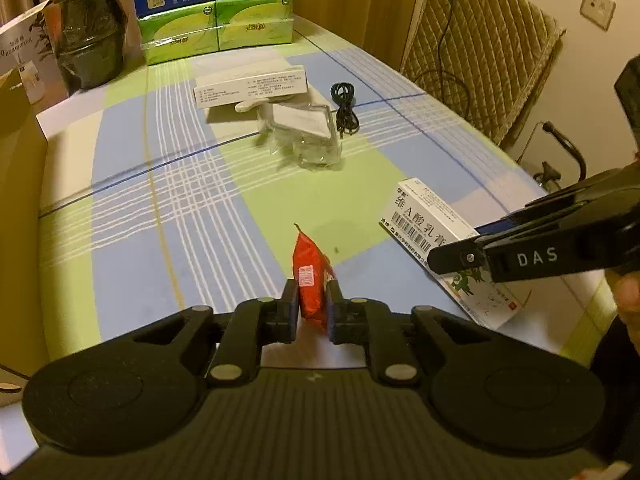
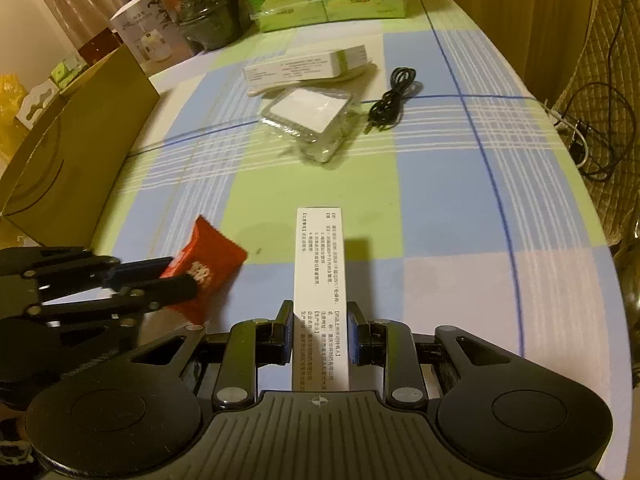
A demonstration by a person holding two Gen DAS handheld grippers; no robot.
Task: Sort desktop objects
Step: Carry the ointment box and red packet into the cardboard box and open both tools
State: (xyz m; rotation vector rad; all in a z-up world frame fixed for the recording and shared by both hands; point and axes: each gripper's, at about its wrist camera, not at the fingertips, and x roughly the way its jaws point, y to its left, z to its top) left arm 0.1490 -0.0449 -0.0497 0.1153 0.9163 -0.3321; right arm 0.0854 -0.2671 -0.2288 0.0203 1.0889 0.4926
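Observation:
A small red snack packet (image 1: 308,264) stands on edge between the fingers of my left gripper (image 1: 312,286), which is shut on it just above the checked tablecloth (image 1: 160,208). In the right wrist view the same red packet (image 2: 208,256) shows at the left with the left gripper (image 2: 186,274) pinching it. My right gripper (image 2: 320,308) is shut on a long white medicine box (image 2: 318,256) with printed text, which sticks out forward over the cloth. From the left wrist view, that white box (image 1: 424,216) lies at the right, with the right gripper (image 1: 440,258) clamped on it.
A brown cardboard box (image 2: 80,148) stands along the left edge. Mid-table lie a flat white box (image 1: 252,84), a clear plastic packet (image 1: 308,128) and a coiled black cable (image 1: 344,108). Green tissue packs (image 1: 216,28) and a dark jar (image 1: 88,40) stand at the back. A padded chair (image 1: 480,52) is beyond the right edge.

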